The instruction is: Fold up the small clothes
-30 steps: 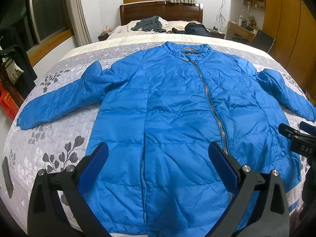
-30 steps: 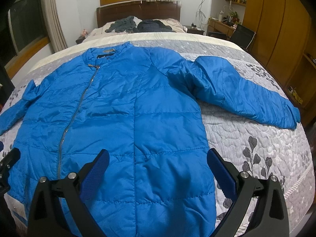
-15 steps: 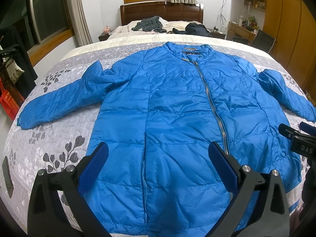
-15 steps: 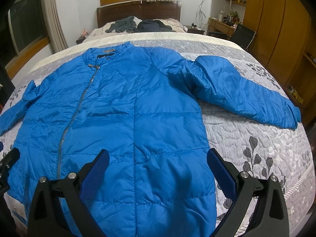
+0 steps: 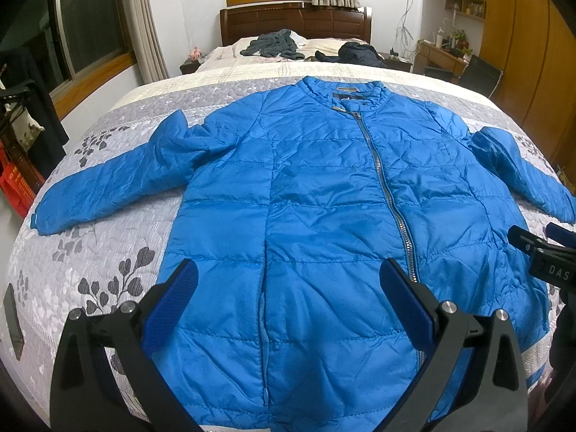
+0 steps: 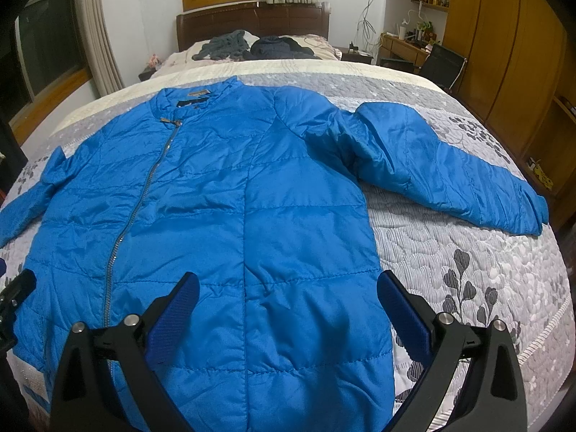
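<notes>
Jacket (image 5: 324,216) flat on bed (image 5: 108,252), "DAS" on right gripper (image 5: 550,270)

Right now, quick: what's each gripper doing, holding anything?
Left gripper: open, holding nothing, above the blue jacket.
Right gripper: open, holding nothing, above the same jacket.

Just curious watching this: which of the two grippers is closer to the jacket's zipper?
Left. The left gripper hovers open over the blue jacket's hem with the zipper by its right finger. The right gripper, also open, hangs near the jacket's side edge.
</notes>
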Demonstrator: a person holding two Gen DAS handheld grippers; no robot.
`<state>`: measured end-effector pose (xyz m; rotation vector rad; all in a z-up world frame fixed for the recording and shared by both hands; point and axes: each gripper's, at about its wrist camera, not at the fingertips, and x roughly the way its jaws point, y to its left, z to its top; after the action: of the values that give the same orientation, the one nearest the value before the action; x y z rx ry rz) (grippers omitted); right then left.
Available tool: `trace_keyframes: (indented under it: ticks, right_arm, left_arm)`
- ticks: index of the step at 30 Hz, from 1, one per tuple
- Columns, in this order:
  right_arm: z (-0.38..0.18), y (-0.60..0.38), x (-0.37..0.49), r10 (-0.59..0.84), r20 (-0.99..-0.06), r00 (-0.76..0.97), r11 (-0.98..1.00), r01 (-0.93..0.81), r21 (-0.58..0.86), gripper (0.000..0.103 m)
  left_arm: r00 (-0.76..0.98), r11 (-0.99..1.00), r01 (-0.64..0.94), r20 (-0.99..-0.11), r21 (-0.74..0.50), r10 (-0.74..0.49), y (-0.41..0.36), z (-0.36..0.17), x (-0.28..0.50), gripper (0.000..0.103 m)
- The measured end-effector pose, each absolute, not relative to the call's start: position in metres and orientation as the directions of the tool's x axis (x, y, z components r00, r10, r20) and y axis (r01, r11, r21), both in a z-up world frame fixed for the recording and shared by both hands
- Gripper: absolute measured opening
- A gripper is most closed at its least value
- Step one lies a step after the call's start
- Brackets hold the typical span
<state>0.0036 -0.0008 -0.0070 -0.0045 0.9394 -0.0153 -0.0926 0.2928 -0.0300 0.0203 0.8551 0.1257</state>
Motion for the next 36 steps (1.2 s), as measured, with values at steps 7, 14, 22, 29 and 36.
trace_keyframes:
  ticks: [7,14,22,29,36]
  right_arm:
    - [-0.007,-0.001,0.003,-0.015,-0.807,0.590,1.000,0.011,-0.010,0.099]
    - [-0.007,-0.001,0.004,-0.014,-0.808,0.589,1.000,0.013,-0.009,0.099]
    - [-0.006,-0.001,0.004,-0.014,-0.807,0.590,1.000,0.013,-0.009,0.099]
    - [-0.007,-0.001,0.004,-0.013,-0.807,0.590,1.000,0.012,-0.008,0.099]
    - [-0.005,-0.013,0.010,0.032,-0.819,0.573,0.999,0.016,0.050,0.099]
  left_arm:
    - [0.649,0.992,-0.101,-0.751,0.070,0.119,0.293,-0.030,-0.093,0.100]
    - [0.649,0.992,-0.102,-0.751,0.069,0.119,0.292,-0.030,-0.093,0.100]
    - [0.649,0.992,-0.101,-0.751,0.069,0.119,0.292,-0.030,-0.093,0.100]
    - [0.649,0.993,-0.100,-0.752,0.069,0.117,0.292,-0.030,-0.093,0.100]
    - [0.625,0.994,-0.094,-0.774,0.056,0.103,0.292,-0.036,-0.085,0.100]
